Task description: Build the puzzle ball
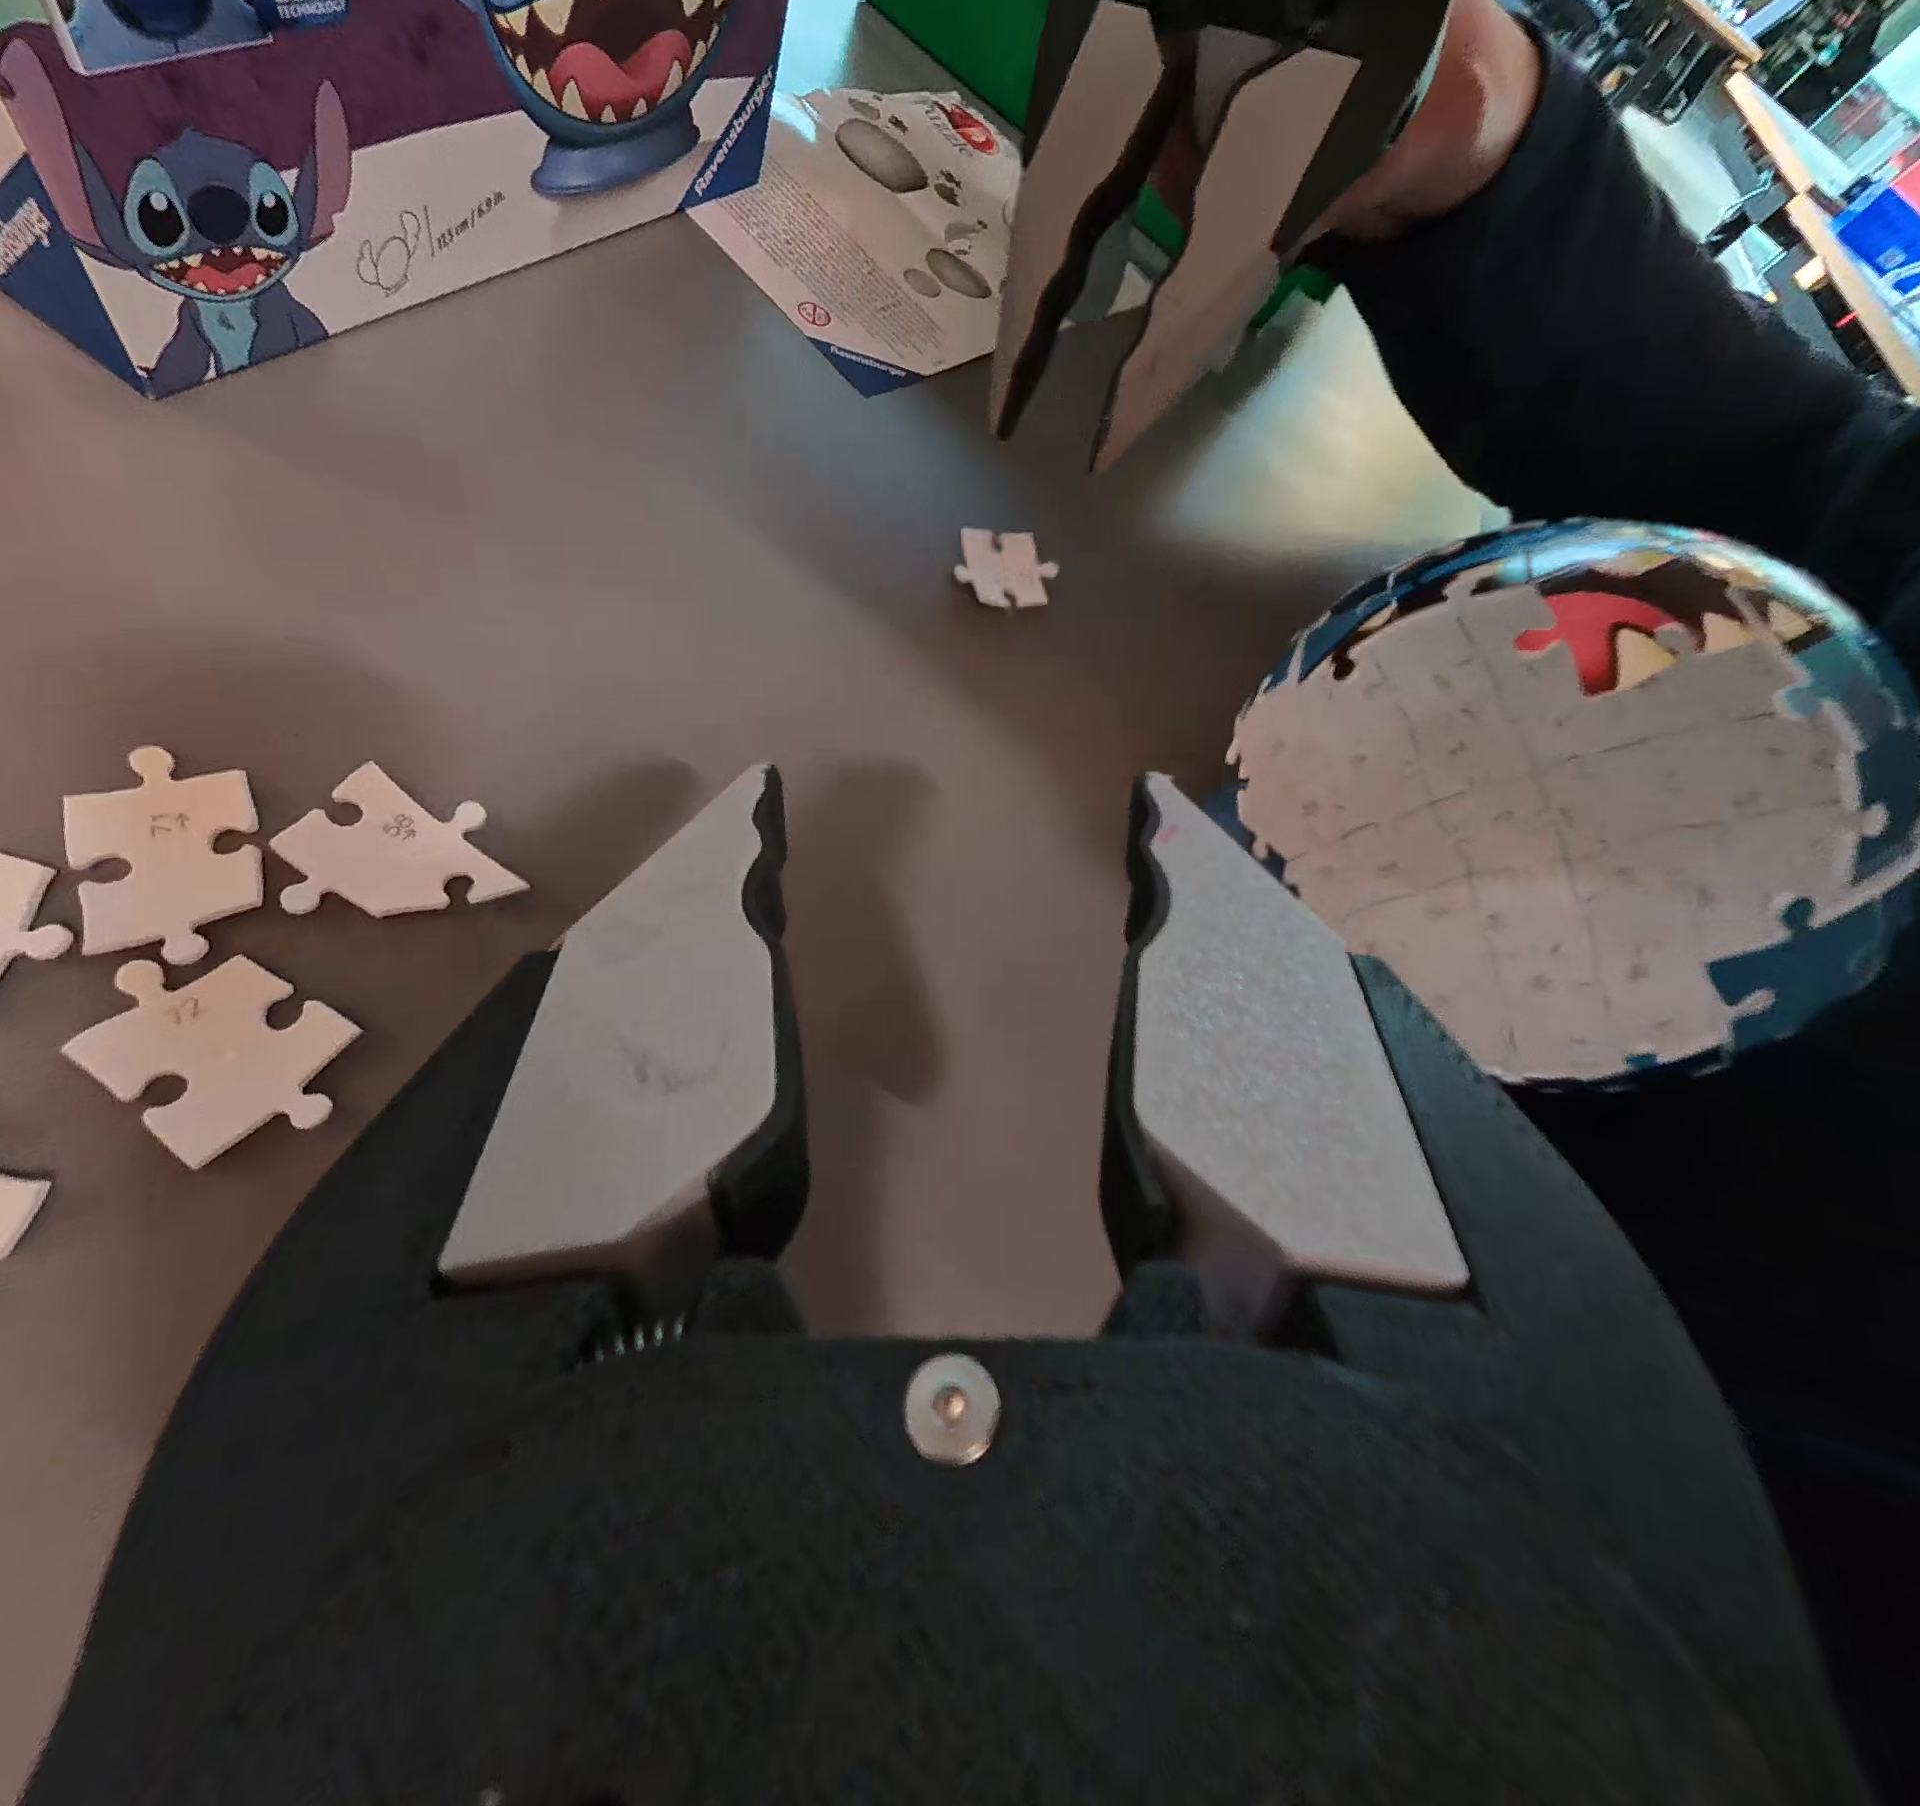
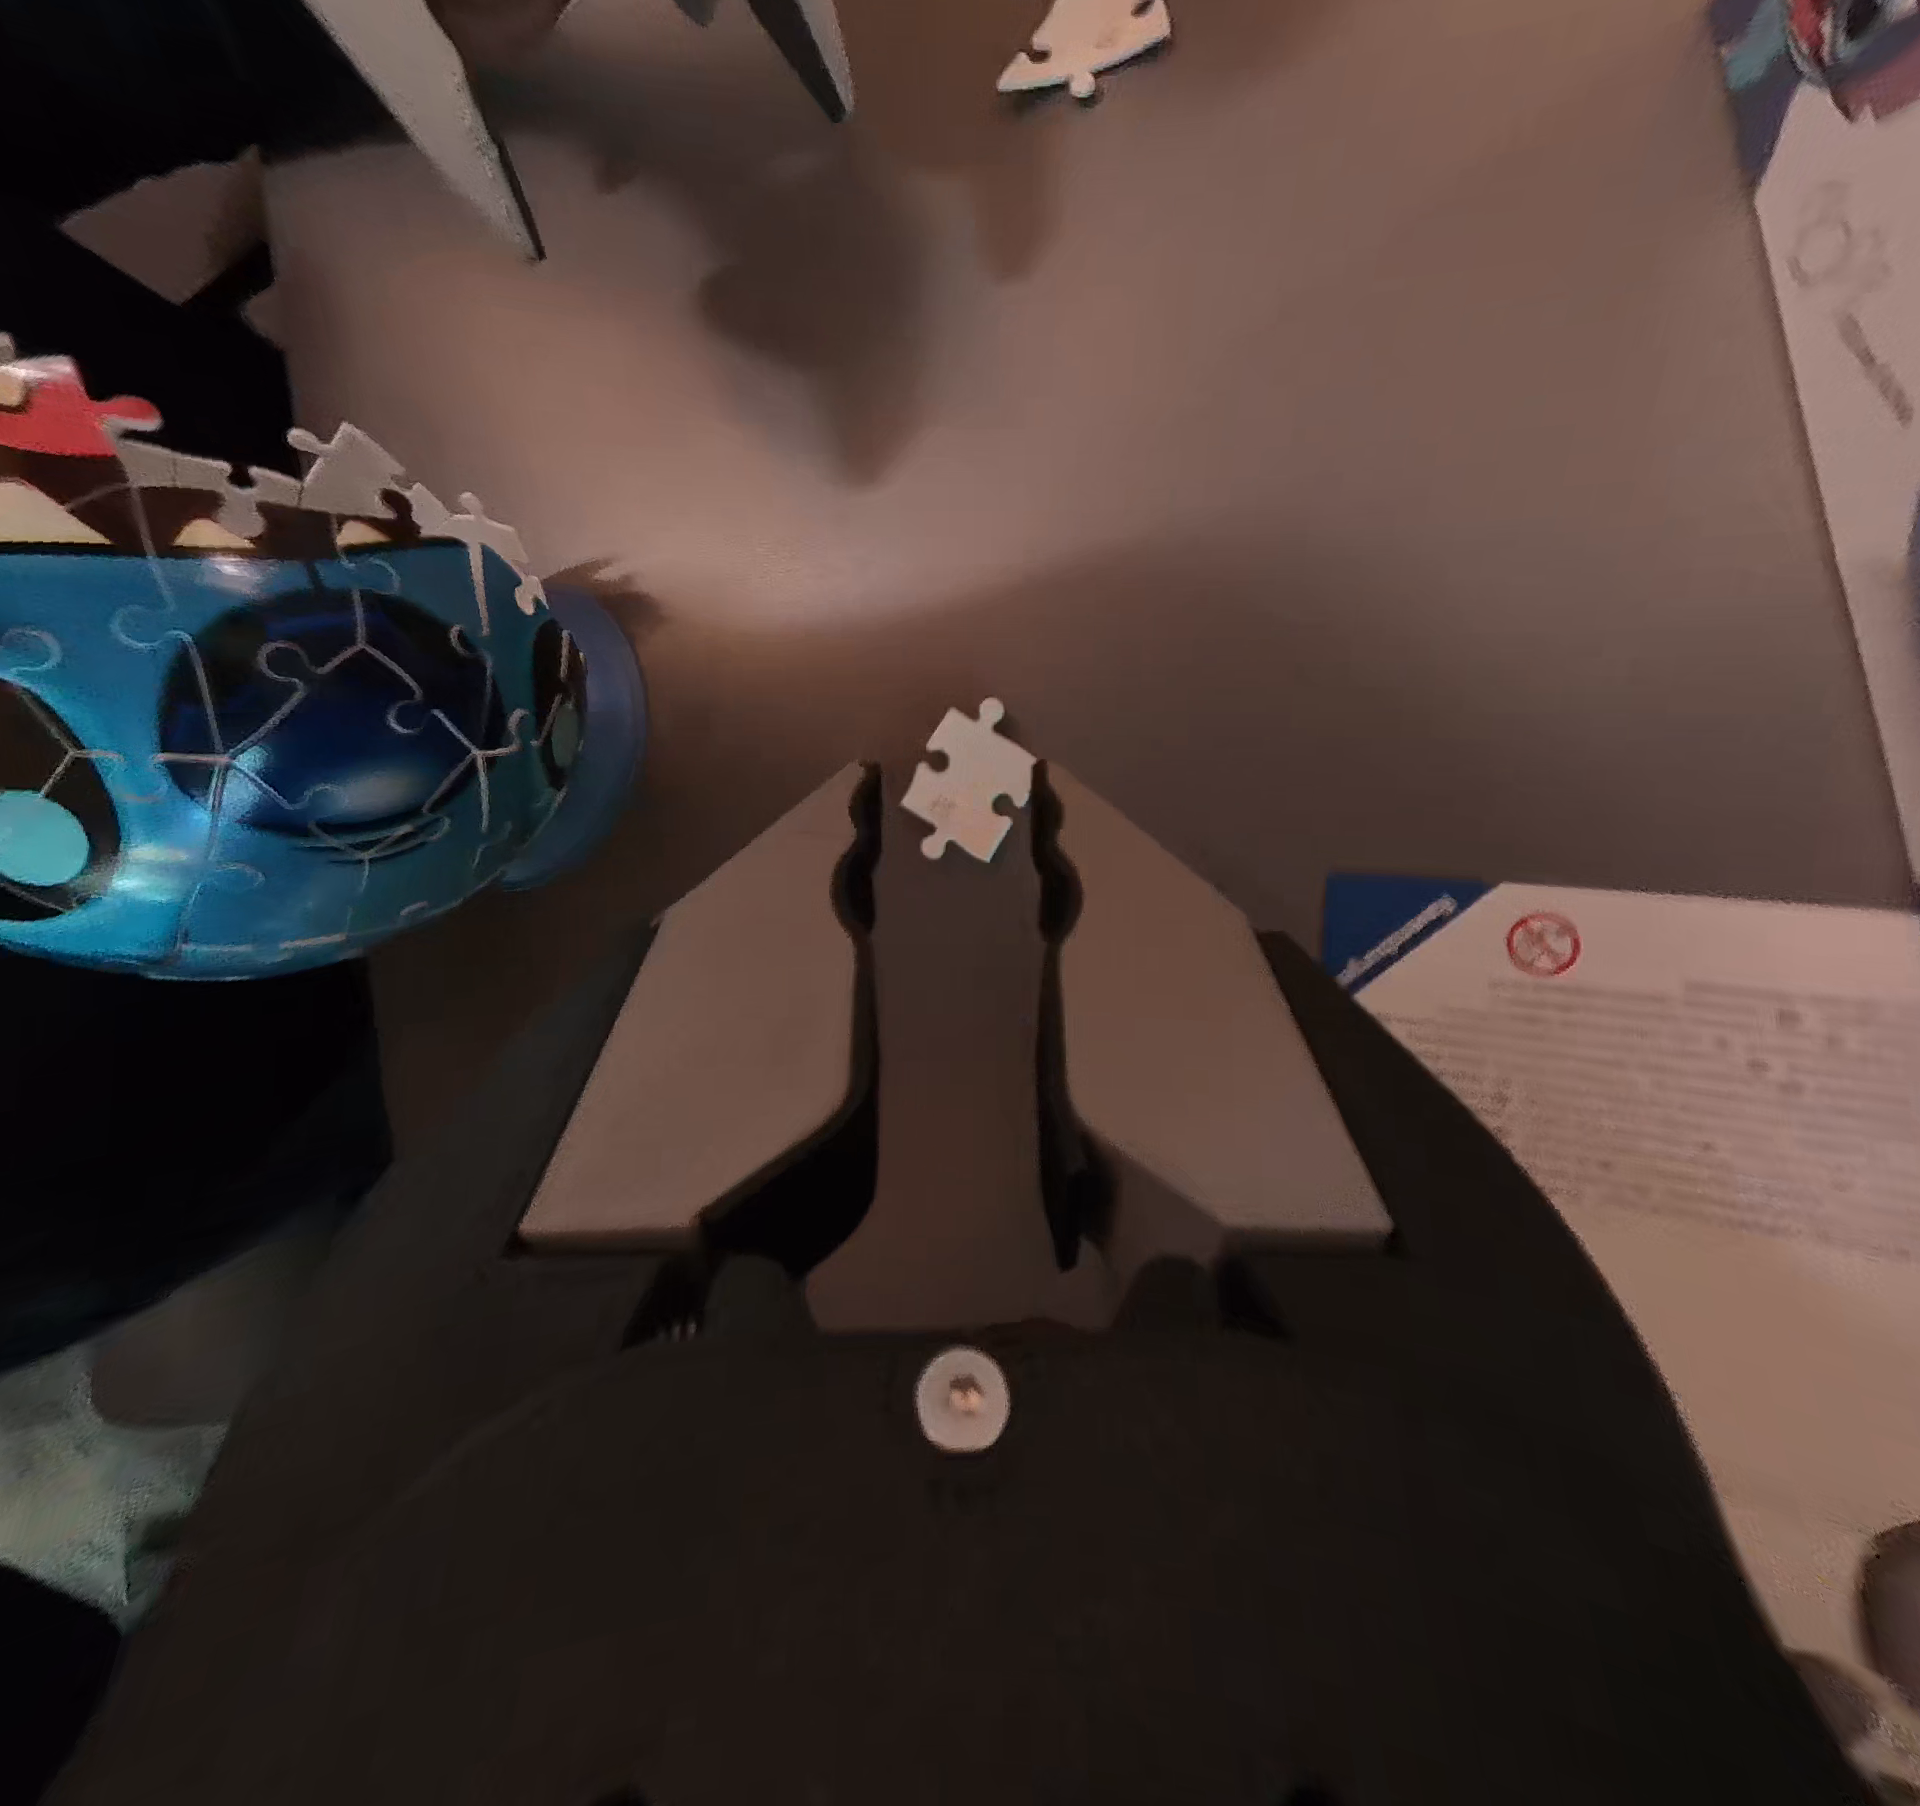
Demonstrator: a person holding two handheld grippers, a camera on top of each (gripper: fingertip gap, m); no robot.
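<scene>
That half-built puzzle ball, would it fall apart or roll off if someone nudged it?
Probably fragile: the puzzle ball is an open shell with a jagged unfinished rim, so a squeeze might pop pieces loose. It looks hollow, likely light. Being round, it could roll, though the blue stand beneath may steady it.

grey-brown table (image 1: 623, 561); white puzzle pieces (image 1: 166, 852) with faint marks; half-built puzzle ball (image 2: 260, 769), glossy blue with dark eye patches outside, white inside, red patch at rim; purple-and-white box (image 1: 364, 115) printed with blue cartoon creature; white leaflet (image 2: 1662, 1081).
</scene>
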